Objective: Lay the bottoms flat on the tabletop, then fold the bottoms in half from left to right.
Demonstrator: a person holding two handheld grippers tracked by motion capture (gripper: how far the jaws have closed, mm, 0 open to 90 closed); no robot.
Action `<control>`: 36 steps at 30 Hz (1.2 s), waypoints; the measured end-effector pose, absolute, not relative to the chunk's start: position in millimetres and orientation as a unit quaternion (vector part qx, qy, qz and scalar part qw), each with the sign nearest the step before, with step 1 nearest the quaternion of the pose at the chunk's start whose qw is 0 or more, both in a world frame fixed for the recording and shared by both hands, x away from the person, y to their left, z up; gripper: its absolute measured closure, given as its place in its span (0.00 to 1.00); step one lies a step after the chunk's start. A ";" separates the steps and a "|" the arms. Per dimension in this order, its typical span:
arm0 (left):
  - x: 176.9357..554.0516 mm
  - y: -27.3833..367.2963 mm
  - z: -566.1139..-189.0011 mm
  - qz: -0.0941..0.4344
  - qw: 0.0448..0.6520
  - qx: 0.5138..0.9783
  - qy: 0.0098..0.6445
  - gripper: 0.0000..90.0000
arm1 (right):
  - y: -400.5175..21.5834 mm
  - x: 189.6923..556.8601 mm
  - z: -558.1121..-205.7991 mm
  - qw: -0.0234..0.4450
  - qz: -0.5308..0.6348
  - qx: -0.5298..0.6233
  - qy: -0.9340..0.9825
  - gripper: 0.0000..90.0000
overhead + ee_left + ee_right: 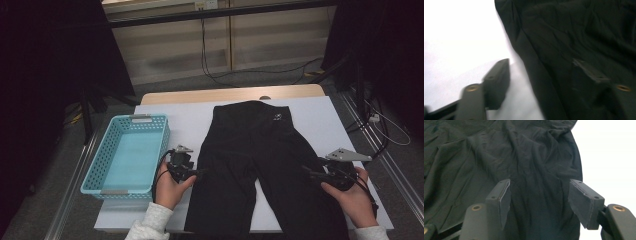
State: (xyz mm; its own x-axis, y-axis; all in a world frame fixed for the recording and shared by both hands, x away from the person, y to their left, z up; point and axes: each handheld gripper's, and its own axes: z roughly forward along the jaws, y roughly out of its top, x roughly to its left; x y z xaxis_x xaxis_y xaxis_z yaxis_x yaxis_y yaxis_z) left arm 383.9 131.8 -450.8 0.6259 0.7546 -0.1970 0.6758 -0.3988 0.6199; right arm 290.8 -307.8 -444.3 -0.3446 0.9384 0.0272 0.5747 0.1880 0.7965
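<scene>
Trousers (260,165) run off the table edge (310,102) (hems unseen).

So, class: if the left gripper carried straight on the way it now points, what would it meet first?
Most likely the black fabric trousers. The left gripper has its jaws apart astride the garment's outer edge, one over the white table cover, one over the cloth. Whether it already touches is unclear.

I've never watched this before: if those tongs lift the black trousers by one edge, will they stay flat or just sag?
The black trousers would probably sag and fold: the right gripper view shows soft creases all over the cloth. They look thin, so likely light. On the smooth white table cover, a push would probably bunch them up.
</scene>
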 end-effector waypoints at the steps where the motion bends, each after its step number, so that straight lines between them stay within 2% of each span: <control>1: 381.5 130.5 -450.2 0.055 0.339 0.837 0.426 0.48 | -307.0 290.7 -443.9 0.246 0.372 0.516 0.731 0.39; 2: 378.6 128.9 -448.8 0.044 0.335 0.839 0.427 0.56 | -306.1 290.5 -443.5 0.246 0.372 0.515 0.732 0.39; 3: 377.7 128.8 -448.0 0.031 0.333 0.839 0.430 0.71 | -305.4 290.4 -443.1 0.245 0.373 0.514 0.732 0.39; 4: 376.5 128.0 -447.9 0.007 0.330 0.838 0.435 0.80 | -305.0 290.4 -442.9 0.245 0.373 0.514 0.732 0.39; 7: 373.5 125.4 -447.4 -0.009 0.320 0.840 0.438 0.98 | -304.6 290.6 -442.7 0.245 0.374 0.514 0.732 0.39; 12: 367.7 131.3 -443.9 -0.019 0.318 0.841 0.437 0.99 | -307.2 290.3 -442.6 0.247 0.374 0.514 0.731 0.40; 14: 365.9 136.1 -441.2 -0.016 0.325 0.838 0.439 0.95 | -308.1 290.1 -442.2 0.247 0.375 0.516 0.730 0.40; 17: 366.4 138.3 -441.5 -0.008 0.327 0.833 0.446 0.69 | -307.4 290.4 -442.0 0.248 0.375 0.514 0.730 0.39; 18: 366.8 137.6 -442.6 0.001 0.331 0.831 0.447 0.66 | -306.8 290.4 -441.7 0.248 0.376 0.513 0.731 0.39; 21: 368.2 134.0 -444.7 0.020 0.330 0.835 0.440 0.45 | -305.4 290.2 -440.9 0.248 0.378 0.511 0.731 0.39; 25: 367.2 130.8 -446.2 0.044 0.327 0.841 0.429 0.36 | -306.0 290.2 -441.0 0.248 0.378 0.512 0.730 0.38; 28: 367.2 131.9 -445.8 0.060 0.324 0.843 0.426 0.34 | -305.7 290.6 -441.7 0.247 0.379 0.513 0.730 0.37; 31: 366.1 131.4 -443.0 0.086 0.333 0.847 0.406 0.27 | -303.5 291.5 -442.6 0.244 0.377 0.509 0.734 0.37; 36: 364.8 128.9 -445.9 0.084 0.334 0.848 0.402 0.24 | -300.1 292.6 -442.6 0.243 0.378 0.506 0.736 0.37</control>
